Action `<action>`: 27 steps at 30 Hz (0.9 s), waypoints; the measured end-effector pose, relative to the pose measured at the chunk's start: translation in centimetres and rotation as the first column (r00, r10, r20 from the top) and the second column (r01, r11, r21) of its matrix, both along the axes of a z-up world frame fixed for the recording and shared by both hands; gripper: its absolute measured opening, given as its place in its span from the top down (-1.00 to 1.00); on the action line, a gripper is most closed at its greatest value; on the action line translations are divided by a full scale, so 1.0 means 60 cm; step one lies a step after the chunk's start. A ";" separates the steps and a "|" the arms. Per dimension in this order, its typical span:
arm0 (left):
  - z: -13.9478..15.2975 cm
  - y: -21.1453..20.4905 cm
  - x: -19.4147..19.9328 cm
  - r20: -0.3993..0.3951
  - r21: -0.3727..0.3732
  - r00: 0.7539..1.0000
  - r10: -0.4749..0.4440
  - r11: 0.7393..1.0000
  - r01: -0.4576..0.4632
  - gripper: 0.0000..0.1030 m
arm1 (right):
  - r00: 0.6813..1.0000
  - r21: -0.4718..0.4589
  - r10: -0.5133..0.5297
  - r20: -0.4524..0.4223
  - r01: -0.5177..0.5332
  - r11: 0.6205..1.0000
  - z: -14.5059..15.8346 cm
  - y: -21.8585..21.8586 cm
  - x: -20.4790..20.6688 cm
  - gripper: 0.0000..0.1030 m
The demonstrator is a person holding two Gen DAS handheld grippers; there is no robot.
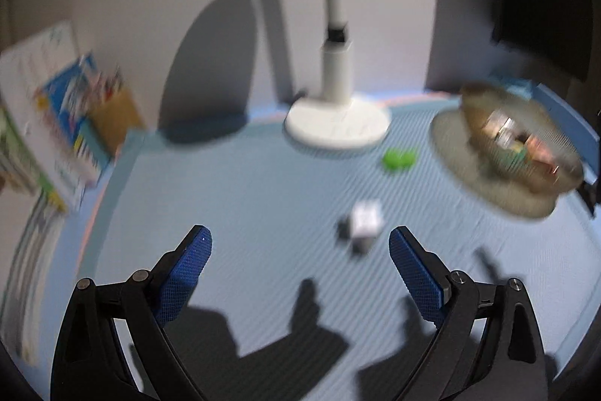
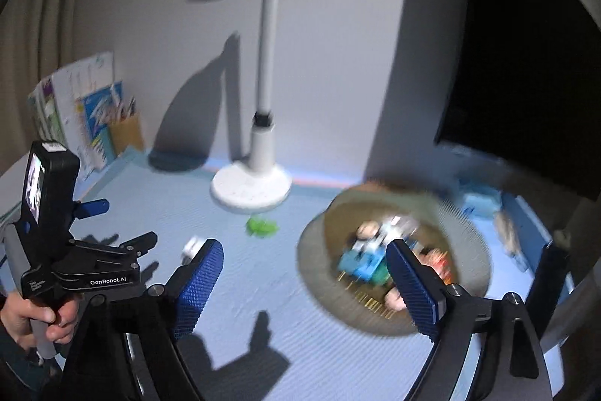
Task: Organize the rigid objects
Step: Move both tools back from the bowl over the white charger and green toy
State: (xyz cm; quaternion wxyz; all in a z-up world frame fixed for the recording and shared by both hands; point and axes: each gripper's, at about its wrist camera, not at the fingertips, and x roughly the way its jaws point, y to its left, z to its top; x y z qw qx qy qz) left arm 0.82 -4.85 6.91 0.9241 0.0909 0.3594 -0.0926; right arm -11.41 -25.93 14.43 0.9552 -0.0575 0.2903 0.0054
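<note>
Two loose pieces lie on the blue mat [image 1: 233, 198]: one white block [image 1: 365, 217], one green toy [image 1: 399, 159]; one basket [image 2: 390, 250] holds several; left gripper [image 1: 300, 243] and right gripper [image 2: 304, 256] both gape wide, empty

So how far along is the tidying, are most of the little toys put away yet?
Mostly, it seems. Several small colourful pieces already lie in the woven basket, though blur hides what they are. Nothing is in hand: the left claw and right claw are both open and empty. Still out on the blue mat are a green piece and a small white block.
</note>
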 end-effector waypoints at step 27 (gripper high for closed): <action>-0.121 0.058 0.022 -0.199 -0.038 0.963 0.184 0.980 -0.195 -1.00 | 0.927 0.078 -0.006 -0.375 0.038 0.996 -0.257 0.040 0.185 -0.91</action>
